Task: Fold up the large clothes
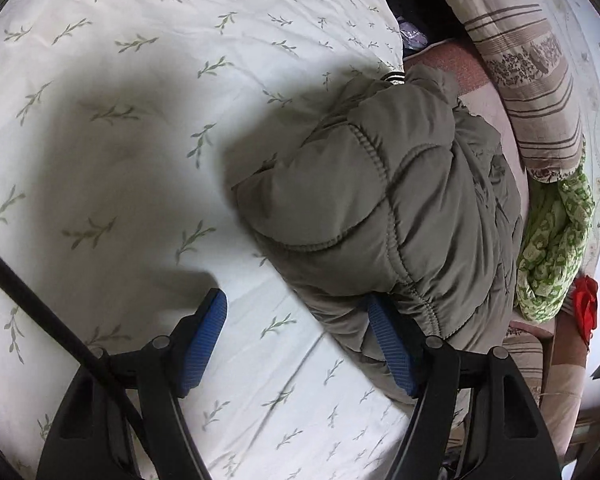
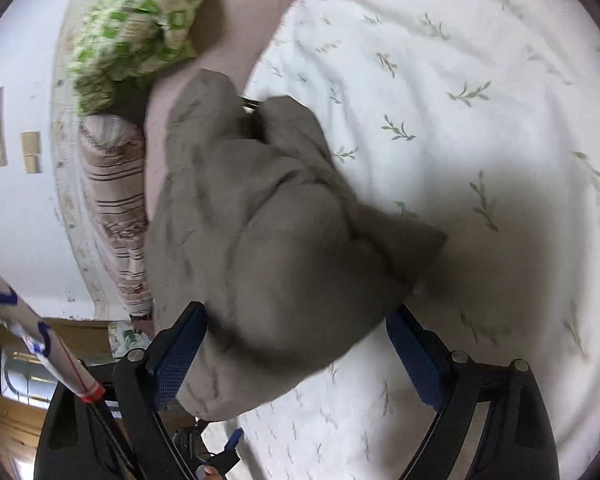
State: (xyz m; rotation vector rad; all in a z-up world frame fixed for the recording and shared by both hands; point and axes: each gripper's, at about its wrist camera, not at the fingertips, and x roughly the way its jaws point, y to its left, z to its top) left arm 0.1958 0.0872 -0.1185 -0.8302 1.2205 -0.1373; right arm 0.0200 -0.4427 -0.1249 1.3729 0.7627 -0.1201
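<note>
A bulky olive-grey quilted jacket point(image 1: 380, 200) lies bunched and folded on a white bed sheet with a green leaf print point(image 1: 120, 120). My left gripper point(image 1: 296, 316) is open above the sheet; its right blue pad point(image 1: 388, 344) sits against the jacket's near edge, and nothing is held between the fingers. In the right wrist view the same jacket point(image 2: 260, 232) is blurred and fills the middle. My right gripper point(image 2: 300, 344) is open, and the jacket's near bulge lies between its blue pads point(image 2: 180, 352).
A striped beige pillow point(image 1: 536, 92) and a green-patterned cloth point(image 1: 556, 240) lie beyond the jacket at the bed's edge, with a red item point(image 1: 586, 304) beside them. A white wall point(image 2: 20, 208) and wooden furniture point(image 2: 4, 392) border the bed. The sheet point(image 2: 480, 100) stretches wide beside the jacket.
</note>
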